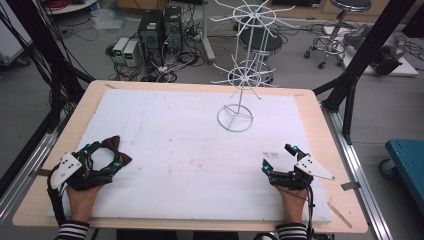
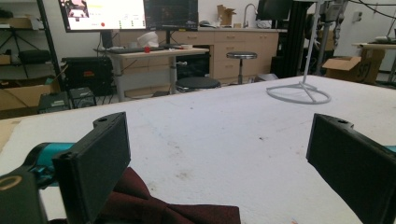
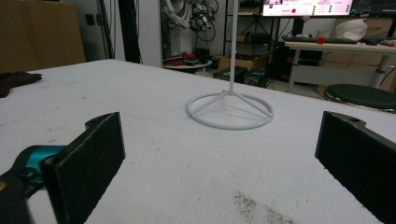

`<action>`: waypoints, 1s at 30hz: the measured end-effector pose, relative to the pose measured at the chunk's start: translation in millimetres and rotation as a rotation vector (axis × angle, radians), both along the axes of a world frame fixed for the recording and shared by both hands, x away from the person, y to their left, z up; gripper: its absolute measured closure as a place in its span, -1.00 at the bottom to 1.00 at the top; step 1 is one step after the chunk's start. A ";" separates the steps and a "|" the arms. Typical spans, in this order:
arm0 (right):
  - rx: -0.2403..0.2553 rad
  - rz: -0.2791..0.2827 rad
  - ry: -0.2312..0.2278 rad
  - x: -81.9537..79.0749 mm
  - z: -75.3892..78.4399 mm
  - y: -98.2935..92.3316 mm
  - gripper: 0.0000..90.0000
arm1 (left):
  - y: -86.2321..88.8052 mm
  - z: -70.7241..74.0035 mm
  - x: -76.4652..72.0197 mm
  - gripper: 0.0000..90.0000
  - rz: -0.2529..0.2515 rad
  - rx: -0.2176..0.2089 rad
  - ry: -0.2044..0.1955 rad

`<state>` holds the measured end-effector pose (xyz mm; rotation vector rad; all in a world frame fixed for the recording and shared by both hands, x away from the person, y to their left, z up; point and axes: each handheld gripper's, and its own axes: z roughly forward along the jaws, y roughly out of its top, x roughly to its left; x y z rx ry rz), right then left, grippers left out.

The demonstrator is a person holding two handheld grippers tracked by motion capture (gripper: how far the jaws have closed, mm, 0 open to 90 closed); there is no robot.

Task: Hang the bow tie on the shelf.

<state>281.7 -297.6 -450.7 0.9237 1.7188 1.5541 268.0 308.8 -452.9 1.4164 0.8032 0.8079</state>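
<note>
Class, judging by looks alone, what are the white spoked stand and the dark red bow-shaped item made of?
White spoked stand: probably metal wire with a matte white coating, given its thin rigid rods and ring base. Dark red bow-shaped item: apparently woven fabric, matte, soft folds.

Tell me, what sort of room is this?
Probably a research lab or workshop: computer towers with tangled cables sit on the floor, a big monitor glows behind a desk, and lab stools stand around the table.

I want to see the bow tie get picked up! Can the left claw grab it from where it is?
Probably yes. The left claw is open, and the dark red bow tie lies on the white mat right at its jaws, partly between them. Nothing blocks the way.
</note>
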 end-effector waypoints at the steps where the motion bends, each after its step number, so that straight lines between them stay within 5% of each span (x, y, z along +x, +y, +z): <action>1: 0.000 0.000 0.000 0.0 0.0 0.0 -0.98 | -0.1 -0.1 0.0 -0.85 0.001 -0.003 -0.001; 18: -0.004 -0.001 0.001 -0.3 0.0 1.0 -0.98 | 2.1 1.3 -0.4 -0.85 -0.008 -0.004 0.021; 24: -0.005 -0.001 0.000 -0.2 0.0 1.0 -0.98 | 6.1 10.8 -0.4 -0.85 -0.011 0.024 0.041; 30: -0.006 -0.001 -0.001 -0.1 0.0 1.0 -0.98 | 9.9 27.0 5.3 -0.85 -0.051 0.096 0.071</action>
